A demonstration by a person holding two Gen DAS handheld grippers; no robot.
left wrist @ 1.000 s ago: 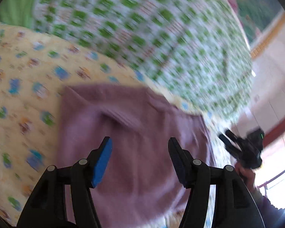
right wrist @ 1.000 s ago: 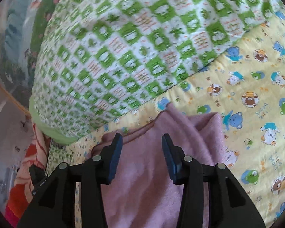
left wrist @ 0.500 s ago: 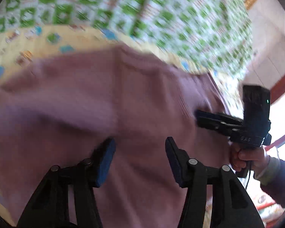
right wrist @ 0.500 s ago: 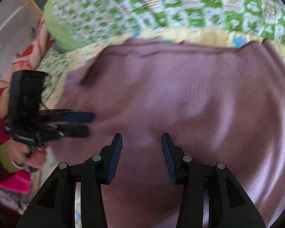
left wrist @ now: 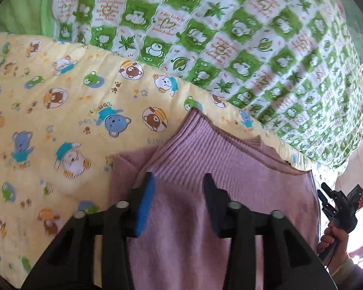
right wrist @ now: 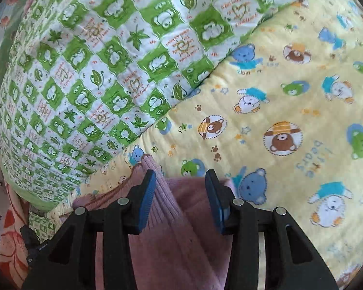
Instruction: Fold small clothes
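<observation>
Since the earlier frame, you lowered both claws onto the folded mauve ribbed knit sweater [left wrist: 230,181] on the yellow bear-print bedsheet [left wrist: 60,120]. Your left claw [left wrist: 179,188] and right claw [right wrist: 180,188] hung released, gripping nothing. Its loose ribbed hem could have slipped, undoing your fold.

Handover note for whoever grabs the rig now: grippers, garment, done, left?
Left gripper: open, nothing held, over the ribbed band of the pink sweater; its fingers have just been closing.
Right gripper: open, nothing held, above the sweater's far edge.
Sweater lies on the yellow bear sheet, next to the green checked quilt, with layers already stacked.
Left: check the fold; whether more folds are needed I cannot tell.
</observation>
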